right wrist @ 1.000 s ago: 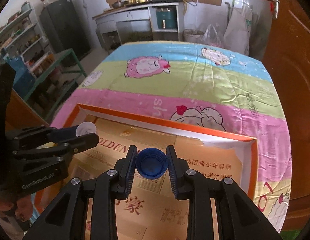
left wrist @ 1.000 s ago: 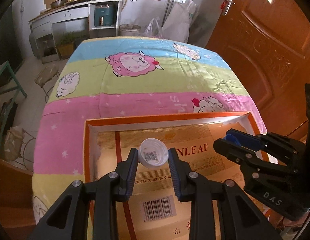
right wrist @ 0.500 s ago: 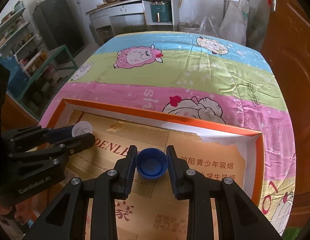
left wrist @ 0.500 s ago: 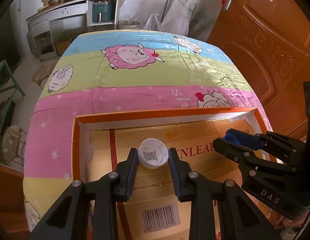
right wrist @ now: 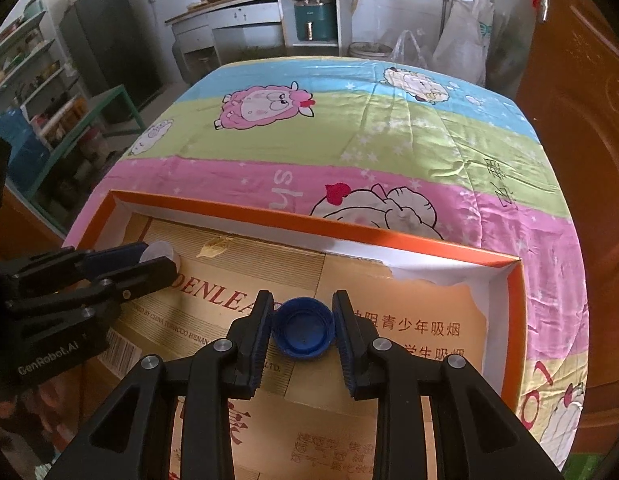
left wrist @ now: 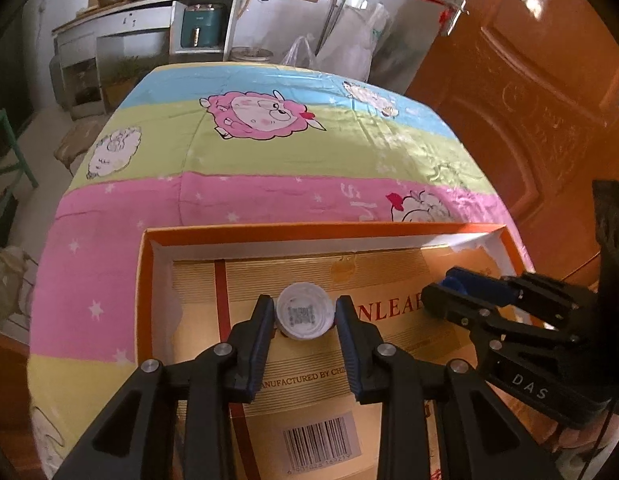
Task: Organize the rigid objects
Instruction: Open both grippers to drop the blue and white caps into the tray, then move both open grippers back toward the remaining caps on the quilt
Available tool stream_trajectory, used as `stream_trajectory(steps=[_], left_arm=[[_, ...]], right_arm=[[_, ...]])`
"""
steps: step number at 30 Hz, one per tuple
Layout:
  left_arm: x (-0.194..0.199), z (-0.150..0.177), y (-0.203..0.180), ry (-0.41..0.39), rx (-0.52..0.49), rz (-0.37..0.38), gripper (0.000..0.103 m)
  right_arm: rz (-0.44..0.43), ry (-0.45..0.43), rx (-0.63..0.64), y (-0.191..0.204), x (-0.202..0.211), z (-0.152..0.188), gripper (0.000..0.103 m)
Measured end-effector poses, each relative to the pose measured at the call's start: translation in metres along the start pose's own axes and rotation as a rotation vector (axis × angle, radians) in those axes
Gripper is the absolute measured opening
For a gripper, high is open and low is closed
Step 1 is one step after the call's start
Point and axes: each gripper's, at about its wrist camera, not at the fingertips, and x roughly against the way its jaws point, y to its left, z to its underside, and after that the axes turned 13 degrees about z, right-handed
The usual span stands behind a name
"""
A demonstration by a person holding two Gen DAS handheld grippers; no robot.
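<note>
A white bottle cap (left wrist: pixel 305 316) with a printed code inside sits between the pads of my left gripper (left wrist: pixel 305 308), which is shut on it above the left half of an orange-rimmed box (left wrist: pixel 309 230). My right gripper (right wrist: pixel 303 304) holds a blue bottle cap (right wrist: pixel 303 330), hollow side up, over the right half of the box (right wrist: pixel 309 224). Its jaws are opening, with the pads still against the cap. Each gripper also shows in the other's view: the right gripper (left wrist: pixel 449 288) with the blue cap (left wrist: pixel 455 280), the left gripper (right wrist: pixel 161 258) with the white cap (right wrist: pixel 159 250).
The box floor is lined with flattened printed cardboard (left wrist: pixel 309 400). The box lies on a striped cartoon-sheep blanket (left wrist: pixel 269 160). A wooden door (left wrist: pixel 529 100) stands close on the right. A kitchen counter (right wrist: pixel 269 12) and shelves (right wrist: pixel 37 92) are at the back and left.
Both views have tilted slightly. Each cap stays between its jaws above the box.
</note>
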Motion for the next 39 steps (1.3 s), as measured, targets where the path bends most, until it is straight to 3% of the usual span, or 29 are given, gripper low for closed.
stream_trajectory(steps=[4,9,20,26,39], left_arm=[[0.002,-0.003,0.004,-0.002,0.026,0.029,0.034],[0.012,-0.003,-0.005,-0.015,0.016,0.038,0.052],[0.068,0.004,-0.031,-0.118,-0.004,0.06,0.052],[0.098,0.016,-0.043,-0.169,-0.001,0.123,0.052],[0.136,0.056,-0.072,-0.217,-0.071,0.102,0.052]], right_arm=[[-0.03,-0.022,-0.04,-0.009,0.009,0.003,0.036],[-0.03,-0.055,-0.072,-0.02,0.027,0.006,0.042],[-0.03,-0.079,-0.098,-0.026,0.063,0.023,0.043],[-0.021,-0.122,-0.095,-0.026,0.091,0.038,0.043],[-0.02,-0.153,-0.114,-0.022,0.127,0.092,0.043]])
